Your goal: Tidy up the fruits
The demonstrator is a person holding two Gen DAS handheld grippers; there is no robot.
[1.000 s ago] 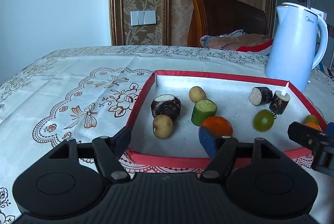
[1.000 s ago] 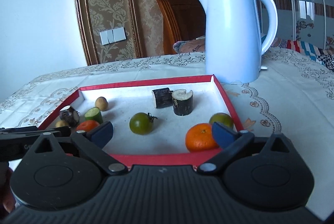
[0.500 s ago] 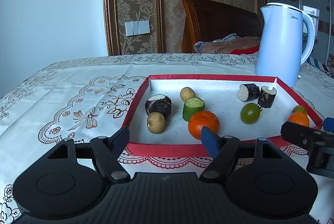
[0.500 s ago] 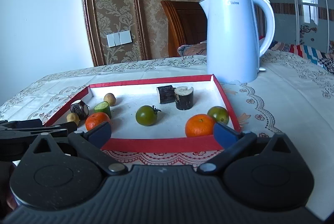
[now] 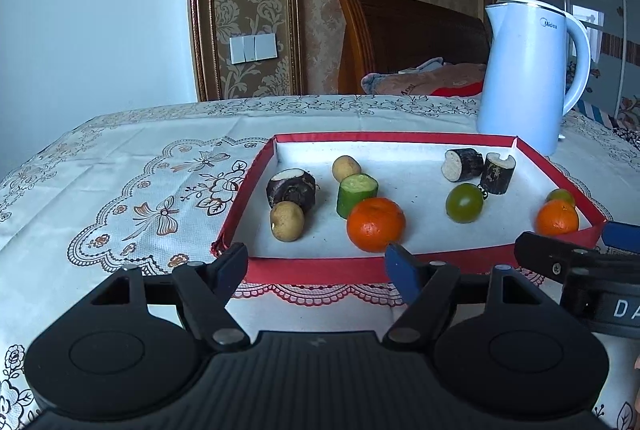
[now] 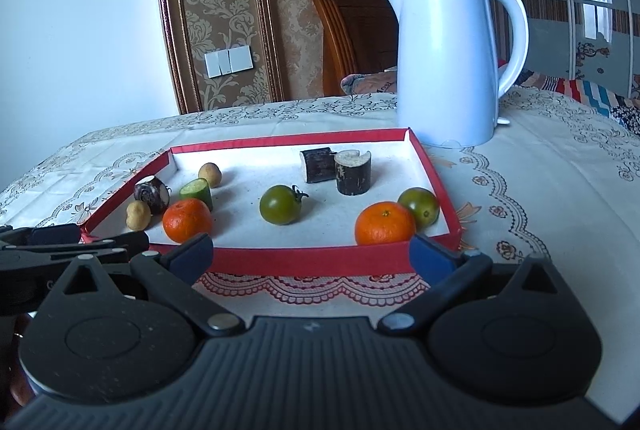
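A red-rimmed tray point(image 5: 312, 268) point(image 6: 304, 262) holds two oranges point(image 5: 375, 224) point(image 5: 557, 217), two green tomatoes point(image 5: 464, 202) point(image 6: 418, 206), a cucumber piece point(image 5: 356, 193), two small potatoes point(image 5: 287, 221), a taro chunk point(image 5: 291, 187) and two dark cane pieces point(image 5: 496, 173). My left gripper point(image 5: 318, 268) is open and empty, just short of the tray's near rim. My right gripper point(image 6: 310, 256) is open and empty before the same rim. In the right wrist view the oranges point(image 6: 187, 220) point(image 6: 385, 223) lie nearest the rim.
A white electric kettle point(image 5: 528, 73) point(image 6: 448, 61) stands behind the tray's far right corner. A patterned tablecloth point(image 5: 120, 189) covers the table. A wooden chair point(image 5: 400, 41) with clothes on it stands behind the table. The right gripper's side shows at the left wrist view's right edge.
Both grippers have pulled back from over the tray to in front of its near rim. They stay open and empty. The fruits have not moved.
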